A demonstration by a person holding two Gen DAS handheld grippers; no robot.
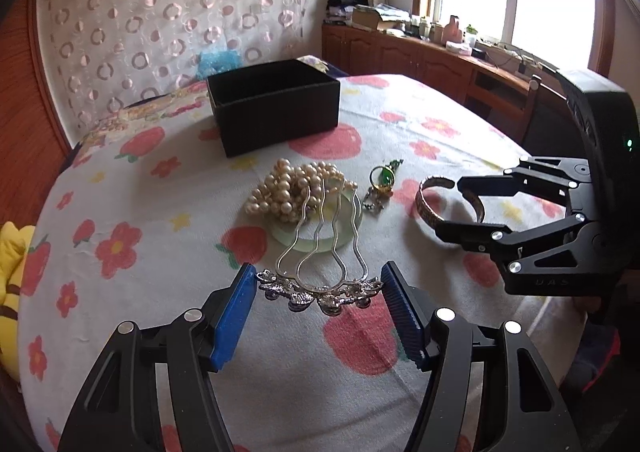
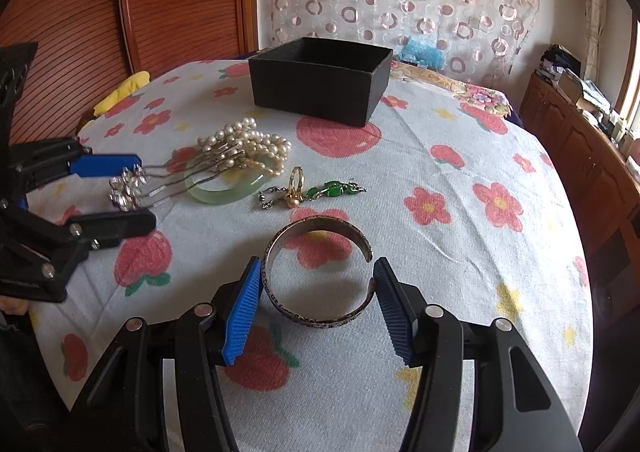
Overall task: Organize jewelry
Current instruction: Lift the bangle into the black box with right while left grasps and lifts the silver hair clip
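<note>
A silver hair comb (image 1: 320,288) with a jewelled head sits between the blue pads of my left gripper (image 1: 316,284), which is shut on its two ends. The comb's prongs lie over a pale jade bangle (image 1: 316,242) and a heap of pearls (image 1: 288,188). My right gripper (image 2: 318,266) is shut on an open metal cuff bracelet (image 2: 320,316), both pads touching its sides. A gold ring (image 2: 296,182) and a green-stone chain (image 2: 334,188) lie just beyond the cuff. The black open box (image 2: 312,92) stands at the far side.
Everything rests on a flower-printed cloth (image 2: 460,252) over a bed. A yellow plush toy (image 1: 12,252) lies at the left edge. A wooden cabinet (image 1: 420,56) with clutter runs under the window to the right. The two grippers work side by side.
</note>
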